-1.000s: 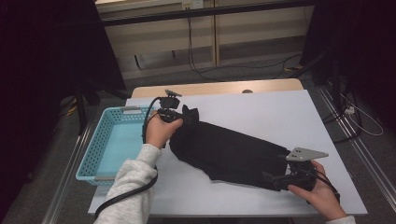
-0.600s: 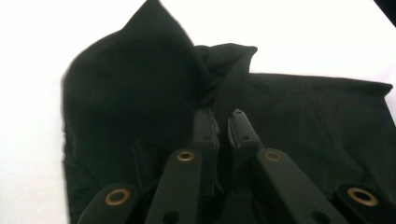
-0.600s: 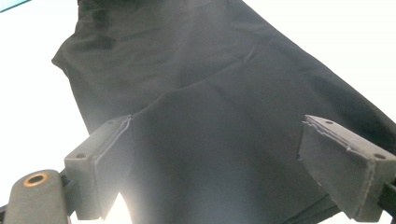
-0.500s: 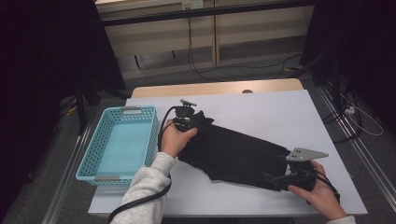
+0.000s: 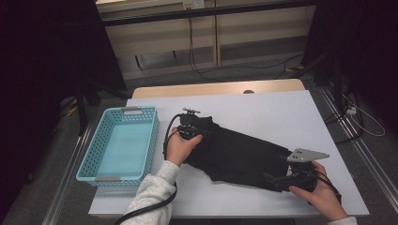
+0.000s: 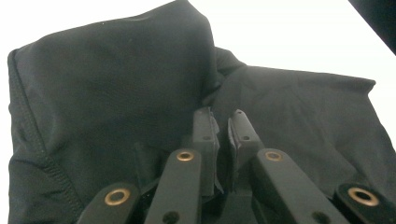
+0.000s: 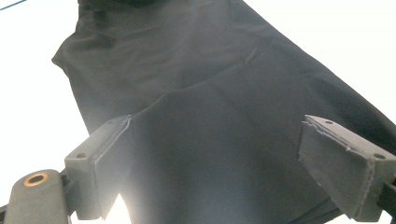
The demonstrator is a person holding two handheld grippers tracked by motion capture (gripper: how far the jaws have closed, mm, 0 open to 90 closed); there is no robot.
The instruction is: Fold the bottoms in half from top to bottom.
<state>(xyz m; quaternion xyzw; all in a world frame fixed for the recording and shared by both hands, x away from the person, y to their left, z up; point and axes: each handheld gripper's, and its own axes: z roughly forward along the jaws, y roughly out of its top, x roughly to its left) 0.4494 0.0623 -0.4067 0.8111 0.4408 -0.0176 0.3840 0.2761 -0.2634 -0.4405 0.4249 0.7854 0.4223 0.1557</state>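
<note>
A black garment (image 5: 244, 154) lies spread diagonally across the white table (image 5: 281, 112). My left gripper (image 5: 202, 128) is at the garment's upper left end. In the left gripper view its jaws (image 6: 223, 128) stand nearly together with black fabric (image 6: 116, 79) pinched between them, and a fold bulges up behind. My right gripper (image 5: 271, 180) rests at the garment's lower right end near the table's front edge. In the right gripper view its grey pads (image 7: 107, 154) stand wide apart over the cloth (image 7: 196, 70), not pressing on it.
A light blue plastic basket (image 5: 127, 110) with nothing in it stands on the table's left side, close to my left hand. Bare white tabletop lies behind and to the right of the garment. Dark floor with cables surrounds the table.
My left gripper has moved right and down, away from the basket, carrying the garment's left end with it. The right hand has stayed put.
</note>
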